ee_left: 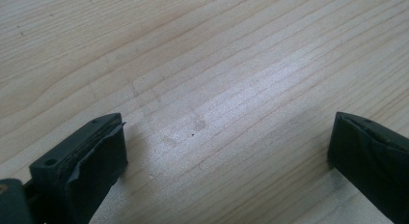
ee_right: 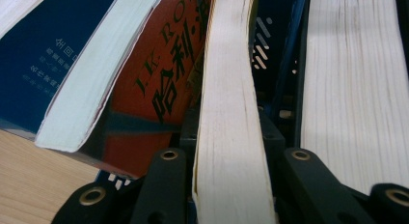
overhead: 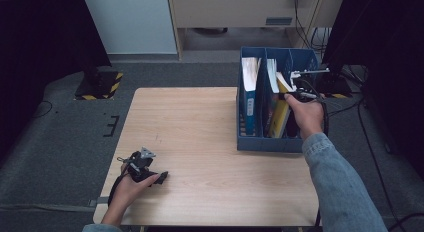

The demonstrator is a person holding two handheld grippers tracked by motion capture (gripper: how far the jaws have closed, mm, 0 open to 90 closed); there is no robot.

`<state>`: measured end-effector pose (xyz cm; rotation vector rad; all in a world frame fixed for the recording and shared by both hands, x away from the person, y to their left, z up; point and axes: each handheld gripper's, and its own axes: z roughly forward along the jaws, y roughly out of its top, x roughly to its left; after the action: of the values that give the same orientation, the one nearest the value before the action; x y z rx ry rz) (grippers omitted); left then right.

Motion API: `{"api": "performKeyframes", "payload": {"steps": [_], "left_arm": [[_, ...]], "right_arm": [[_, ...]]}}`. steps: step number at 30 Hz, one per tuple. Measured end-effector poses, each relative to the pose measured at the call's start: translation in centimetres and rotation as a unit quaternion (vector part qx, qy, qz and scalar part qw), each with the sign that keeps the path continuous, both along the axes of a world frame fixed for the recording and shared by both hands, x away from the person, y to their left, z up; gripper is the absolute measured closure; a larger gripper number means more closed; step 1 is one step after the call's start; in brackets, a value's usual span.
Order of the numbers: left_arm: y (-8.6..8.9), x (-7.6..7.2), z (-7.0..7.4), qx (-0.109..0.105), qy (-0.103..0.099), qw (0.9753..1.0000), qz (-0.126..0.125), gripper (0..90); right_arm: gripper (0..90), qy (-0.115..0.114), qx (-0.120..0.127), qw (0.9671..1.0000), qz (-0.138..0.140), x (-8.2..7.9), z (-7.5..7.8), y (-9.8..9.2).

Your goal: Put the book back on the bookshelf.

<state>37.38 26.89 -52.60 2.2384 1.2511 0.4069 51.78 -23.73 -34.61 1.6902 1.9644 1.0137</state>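
A blue file box stands on the right side of the wooden table with several upright books in it. My right gripper reaches into its middle slot from above and is shut on a yellow-covered book. In the right gripper view the book's cream page edge runs up between the jaws of my right gripper. A red book and a dark blue book lean beside it. My left gripper rests low on the table at the front left. Its jaws stand wide apart over bare wood in the left gripper view.
Another thick book's pages stand in the neighbouring slot. A white-paged book fills the box's left slot. Grey carpet surrounds the table, with a stand base marked in black and yellow at the back left and cables at the right.
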Motion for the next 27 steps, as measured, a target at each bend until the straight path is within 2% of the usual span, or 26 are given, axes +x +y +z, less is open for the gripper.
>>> {"api": "performKeyframes", "payload": {"steps": [8, 16, 23, 27], "left_arm": [[0.0, 0.0, 0.0, 0.000, 0.000, 1.0000, 0.000, 0.0], [0.0, 0.0, 0.0, 0.000, 0.000, 1.0000, 0.000, 0.0], [-0.1, 0.0, 0.0, 0.000, -0.001, 1.0000, 0.000, 0.0], [0.0, 0.0, 0.0, 0.000, 0.000, 1.0000, -0.001, 0.0]], "right_arm": [[70.7, 0.005, 0.004, 1.0000, 0.002, -0.1, 0.2, -0.1], [70.1, 0.003, 0.005, 1.0000, 0.002, -0.1, 1.1, -0.2], [73.6, 0.009, -0.019, 0.9998, 0.007, 0.1, 1.6, 0.2], [74.4, 0.008, -0.020, 0.9998, 0.002, 0.1, 1.7, 0.3]]}}
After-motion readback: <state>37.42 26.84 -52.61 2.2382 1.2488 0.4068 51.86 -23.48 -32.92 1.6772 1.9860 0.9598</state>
